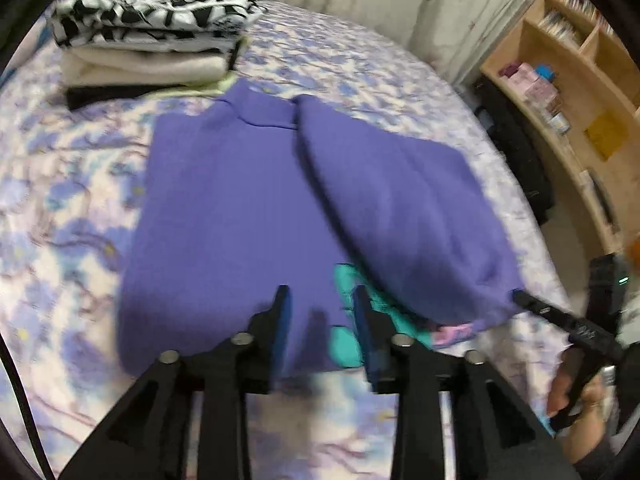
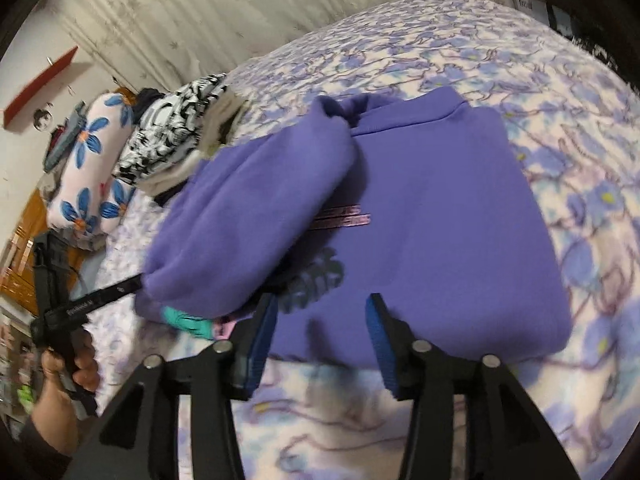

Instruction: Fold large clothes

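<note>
Purple sweatshirt half-folded mid-bed, one side flapped over. Left claw, right claw both apart, empty. Pinch near hem corners evenly, fold toward collar.

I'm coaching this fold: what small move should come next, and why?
Probably close both claws on the purple sweater's near hem and fold it up toward the collar. One side already lies folded over, and the left claw and right claw hang open over that hem.

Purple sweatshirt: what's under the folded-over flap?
Under the purple sweatshirt's folded flap, a teal-and-pink print peeks out at the near hem, plus pink stripes. The rest of the print is covered.
</note>
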`<state>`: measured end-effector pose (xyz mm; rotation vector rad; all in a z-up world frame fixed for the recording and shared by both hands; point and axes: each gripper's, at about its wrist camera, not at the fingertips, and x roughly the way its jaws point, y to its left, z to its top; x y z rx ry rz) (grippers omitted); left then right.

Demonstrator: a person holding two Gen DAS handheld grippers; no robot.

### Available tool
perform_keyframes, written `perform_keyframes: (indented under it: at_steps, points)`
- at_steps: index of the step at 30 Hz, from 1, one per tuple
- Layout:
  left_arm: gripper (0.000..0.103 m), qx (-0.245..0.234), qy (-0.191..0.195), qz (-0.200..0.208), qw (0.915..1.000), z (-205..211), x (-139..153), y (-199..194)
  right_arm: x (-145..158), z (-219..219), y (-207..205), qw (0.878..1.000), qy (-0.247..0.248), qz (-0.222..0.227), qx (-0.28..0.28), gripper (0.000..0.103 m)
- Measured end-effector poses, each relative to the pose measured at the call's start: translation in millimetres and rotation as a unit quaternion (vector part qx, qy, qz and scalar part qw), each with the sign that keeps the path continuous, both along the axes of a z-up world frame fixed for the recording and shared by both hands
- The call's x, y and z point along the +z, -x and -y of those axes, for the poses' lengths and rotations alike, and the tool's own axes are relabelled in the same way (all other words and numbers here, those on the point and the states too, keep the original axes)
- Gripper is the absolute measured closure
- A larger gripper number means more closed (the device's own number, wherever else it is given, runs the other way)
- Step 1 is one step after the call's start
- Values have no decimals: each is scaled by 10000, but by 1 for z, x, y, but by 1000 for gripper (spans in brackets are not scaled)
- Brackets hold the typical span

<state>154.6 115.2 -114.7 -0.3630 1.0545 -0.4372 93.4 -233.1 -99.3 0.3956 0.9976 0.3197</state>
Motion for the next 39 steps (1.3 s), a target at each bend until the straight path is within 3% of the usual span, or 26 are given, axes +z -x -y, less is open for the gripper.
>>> perform_keyframes:
  at_steps: [3,8,15,19,21,23,26,31,35,36,37,39]
  points:
    - [50,65,529,7,9986,2,-2,-3,3,-9,-4,9995,-303,-42,98,52]
    - [50,-55,1069,-115,9942,16,-18,-20,3,-20,-17,9981,-607,-3,104,45]
    - [50,-53,1802,-399,9828,27,-49,-51,-12,-27,-38,9957,-916,-140,37,44]
    - [50,-126,1943,-303,9804,38,-51,-57,-20,-27,-45,9940,-1076,-195,13,44]
    - [69,-156,1923,-171,9811,44,-46,-56,-23,-24,-48,9924,-1225,-133,-55,44]
    - [81,-115,1731,8,9848,49,-37,-56,-22,-23,-51,9925,-1211,-73,-134,46]
    - [90,86,1179,271,9926,51,-19,-52,-17,-25,-52,9958,-906,19,-112,89]
    - [91,412,322,436,9977,55,7,-36,2,-23,-35,9977,-357,471,-334,92]
    - [91,337,-551,109,9979,62,-22,-18,-41,-26,-27,9987,187,-132,-456,94]
    - [91,338,-664,-50,9972,65,-37,-16,-50,-27,-26,9985,224,-218,-456,94]
    - [91,263,-529,-97,9982,65,-44,-13,-53,-27,-24,9984,241,-188,-465,94]
    - [88,366,-482,72,9981,64,-42,-10,-49,-27,-20,9983,242,-77,-524,94]
